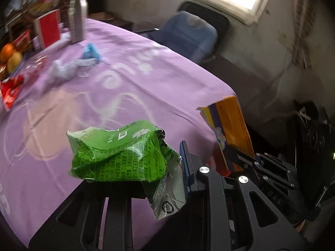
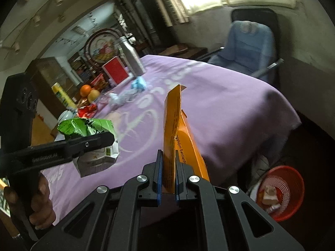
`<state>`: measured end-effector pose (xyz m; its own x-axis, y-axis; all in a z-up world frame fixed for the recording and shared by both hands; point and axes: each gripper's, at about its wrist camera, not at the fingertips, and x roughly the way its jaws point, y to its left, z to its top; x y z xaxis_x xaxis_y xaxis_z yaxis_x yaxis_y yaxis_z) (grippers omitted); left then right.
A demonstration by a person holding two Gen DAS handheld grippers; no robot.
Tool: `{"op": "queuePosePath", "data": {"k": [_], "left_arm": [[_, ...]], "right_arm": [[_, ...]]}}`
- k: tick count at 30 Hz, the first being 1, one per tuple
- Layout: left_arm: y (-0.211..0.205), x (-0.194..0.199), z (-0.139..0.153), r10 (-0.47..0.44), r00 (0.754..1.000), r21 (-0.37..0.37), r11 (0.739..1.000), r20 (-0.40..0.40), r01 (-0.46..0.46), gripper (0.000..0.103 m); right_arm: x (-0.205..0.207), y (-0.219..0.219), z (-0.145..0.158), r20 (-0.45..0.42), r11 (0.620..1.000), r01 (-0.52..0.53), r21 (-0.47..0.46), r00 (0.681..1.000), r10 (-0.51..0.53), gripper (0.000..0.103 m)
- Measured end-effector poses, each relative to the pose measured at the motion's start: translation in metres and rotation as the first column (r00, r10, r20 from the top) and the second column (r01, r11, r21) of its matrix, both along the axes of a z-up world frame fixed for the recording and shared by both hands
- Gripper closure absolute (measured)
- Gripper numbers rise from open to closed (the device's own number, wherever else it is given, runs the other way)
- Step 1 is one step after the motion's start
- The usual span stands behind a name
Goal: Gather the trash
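Both loaded. Right tongs point(image 2: 166, 179) clamped on the orange box point(image 2: 178, 133) at its lower edge: flattened card, light, stiff enough. Left tongs point(image 1: 163, 167) pinch the green carton point(image 1: 117, 154): crushed, soft, slick film, so grip its folded corner. Red bin point(image 2: 280, 192) sits below-right; tissues point(image 2: 119, 98) farther out on the table point(image 2: 230, 104).

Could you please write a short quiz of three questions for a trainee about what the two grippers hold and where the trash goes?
1. True or false: the right gripper is shut on a flattened orange box.
2. What does the left gripper hold? A) a metal bottle B) a crushed green carton C) an orange
3. Fill in: on the floor beside the table stands a red ____ with some trash already in it.

Key: 1 true. 2 B, the crushed green carton; the metal bottle and the orange stand at the far side of the table. 3 basket.
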<state>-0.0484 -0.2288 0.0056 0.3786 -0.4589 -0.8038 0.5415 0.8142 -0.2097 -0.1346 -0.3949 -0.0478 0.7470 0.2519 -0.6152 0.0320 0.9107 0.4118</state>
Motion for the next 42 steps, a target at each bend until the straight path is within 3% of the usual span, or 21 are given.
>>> {"op": "queuePosePath", "data": {"k": [8, 14, 21, 28, 36, 39, 42], "left_arm": [[-0.070, -0.026, -0.023, -0.138, 0.990, 0.070, 0.988, -0.021, 0.139, 0.078], [-0.126, -0.039, -0.053, -0.233, 0.971, 0.122, 0.963, -0.062, 0.239, 0.078], [-0.191, -0.052, -0.104, -0.337, 0.931, 0.194, 0.913, -0.139, 0.360, 0.078], [-0.237, -0.064, -0.134, -0.423, 0.892, 0.251, 0.857, -0.157, 0.450, 0.078], [-0.288, -0.080, -0.180, -0.516, 0.826, 0.289, 0.774, -0.225, 0.563, 0.078], [-0.305, -0.071, -0.215, -0.507, 0.816, 0.301, 0.761, -0.276, 0.575, 0.078], [-0.315, -0.057, -0.247, -0.487, 0.809, 0.285, 0.766, -0.327, 0.576, 0.078]], "right_arm": [[-0.037, -0.068, -0.029, -0.036, 0.990, 0.134, 0.045, 0.991, -0.132, 0.093], [-0.058, -0.113, -0.063, -0.096, 0.970, 0.229, 0.077, 0.970, -0.222, 0.093], [-0.076, -0.156, -0.105, -0.179, 0.941, 0.325, 0.093, 0.935, -0.305, 0.093], [-0.086, -0.190, -0.148, -0.273, 0.909, 0.401, 0.117, 0.893, -0.358, 0.093], [-0.091, -0.216, -0.197, -0.364, 0.877, 0.460, 0.141, 0.848, -0.386, 0.093], [-0.088, -0.225, -0.221, -0.412, 0.863, 0.482, 0.151, 0.824, -0.389, 0.093], [-0.086, -0.236, -0.248, -0.460, 0.842, 0.515, 0.163, 0.794, -0.396, 0.093]]}}
